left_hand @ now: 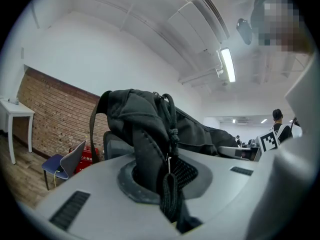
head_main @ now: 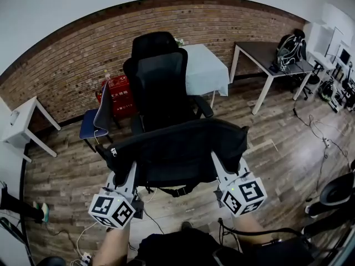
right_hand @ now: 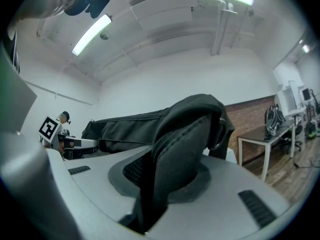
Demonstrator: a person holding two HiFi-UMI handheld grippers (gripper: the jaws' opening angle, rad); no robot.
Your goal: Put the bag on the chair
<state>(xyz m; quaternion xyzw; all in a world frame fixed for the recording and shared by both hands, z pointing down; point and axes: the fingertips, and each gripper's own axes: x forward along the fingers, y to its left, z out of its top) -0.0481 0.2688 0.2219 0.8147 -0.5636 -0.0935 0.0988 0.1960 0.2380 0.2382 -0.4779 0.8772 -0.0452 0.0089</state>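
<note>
A black bag [head_main: 177,154] hangs stretched between my two grippers, in front of the black office chair [head_main: 161,82]. My left gripper [head_main: 118,177] is shut on the bag's left end, where a strap and a zip cord [left_hand: 170,184] run between its jaws. At the other end, my right gripper [head_main: 224,173] is shut on a padded black strap [right_hand: 175,159]. The bag [left_hand: 150,129] fills the middle of the left gripper view. In the right gripper view the bag [right_hand: 130,129] runs off to the left. Most of the chair's seat lies hidden behind the bag.
A brick wall [head_main: 66,65] runs behind the chair. A table with a white cloth [head_main: 205,68] stands at its right, a blue chair [head_main: 94,123] and a red box [head_main: 119,96] at its left. A white desk [head_main: 266,57] with a backpack [head_main: 289,49] is far right.
</note>
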